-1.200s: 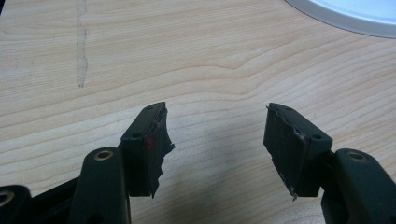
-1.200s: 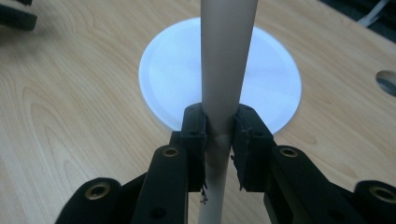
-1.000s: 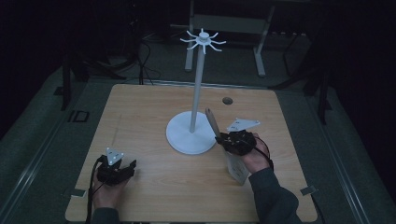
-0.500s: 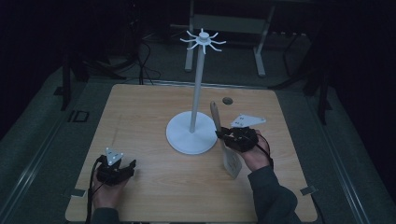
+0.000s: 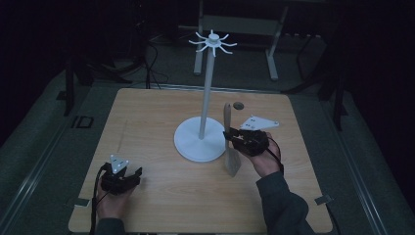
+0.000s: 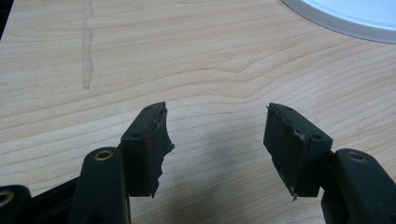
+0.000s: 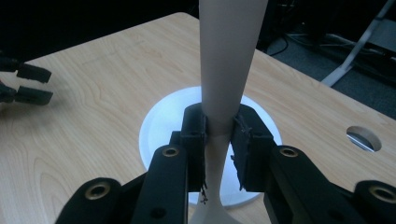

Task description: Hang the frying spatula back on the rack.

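Note:
A pale grey spatula-like utensil (image 5: 227, 120) stands nearly upright, its flat blade (image 5: 232, 164) low over the table. My right gripper (image 5: 229, 138) is shut on its narrow neck, right of the white stand's base. In the right gripper view the pads (image 7: 194, 126) squeeze the neck and the utensil (image 7: 229, 51) rises past the top edge. The white stand (image 5: 207, 93) has a round base (image 5: 193, 144) and a crown of hooks (image 5: 213, 41). My left gripper (image 5: 137, 172) rests at the table's near left, open, with bare wood between its jaws (image 6: 215, 135).
A small round hole (image 5: 239, 105) sits in the wooden table (image 5: 147, 117) behind the right hand. The stand's base (image 6: 355, 16) lies ahead and to the right of the left gripper. Metal frame legs (image 5: 271, 54) and cables stand on the dark floor beyond the far edge.
The right gripper has lifted the utensil slightly and tipped it more upright; its handle tip now stands higher beside the pole. The left hand has stayed put.

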{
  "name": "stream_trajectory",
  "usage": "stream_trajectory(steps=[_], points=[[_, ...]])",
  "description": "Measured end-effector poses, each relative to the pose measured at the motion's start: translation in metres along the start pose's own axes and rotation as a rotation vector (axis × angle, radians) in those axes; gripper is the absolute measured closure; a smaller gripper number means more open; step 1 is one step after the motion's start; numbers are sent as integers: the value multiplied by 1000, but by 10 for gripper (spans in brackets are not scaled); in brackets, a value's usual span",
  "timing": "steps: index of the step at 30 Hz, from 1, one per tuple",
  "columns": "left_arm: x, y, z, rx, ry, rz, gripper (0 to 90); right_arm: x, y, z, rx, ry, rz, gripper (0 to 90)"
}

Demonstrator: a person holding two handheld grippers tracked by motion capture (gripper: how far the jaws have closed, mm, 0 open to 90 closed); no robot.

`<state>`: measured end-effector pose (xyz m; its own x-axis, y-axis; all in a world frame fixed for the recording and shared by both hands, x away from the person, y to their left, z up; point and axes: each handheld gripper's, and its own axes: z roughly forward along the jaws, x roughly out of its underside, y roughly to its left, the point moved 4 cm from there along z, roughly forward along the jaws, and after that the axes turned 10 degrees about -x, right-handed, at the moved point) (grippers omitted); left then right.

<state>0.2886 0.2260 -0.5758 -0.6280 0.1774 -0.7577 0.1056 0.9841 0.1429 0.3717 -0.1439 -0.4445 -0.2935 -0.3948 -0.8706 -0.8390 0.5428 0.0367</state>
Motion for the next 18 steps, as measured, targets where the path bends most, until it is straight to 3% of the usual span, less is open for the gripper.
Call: stream_trajectory(steps=[18], points=[[0,0,0,0,-2,-2,399,-14,-1,-3,15,-51,7,757]])
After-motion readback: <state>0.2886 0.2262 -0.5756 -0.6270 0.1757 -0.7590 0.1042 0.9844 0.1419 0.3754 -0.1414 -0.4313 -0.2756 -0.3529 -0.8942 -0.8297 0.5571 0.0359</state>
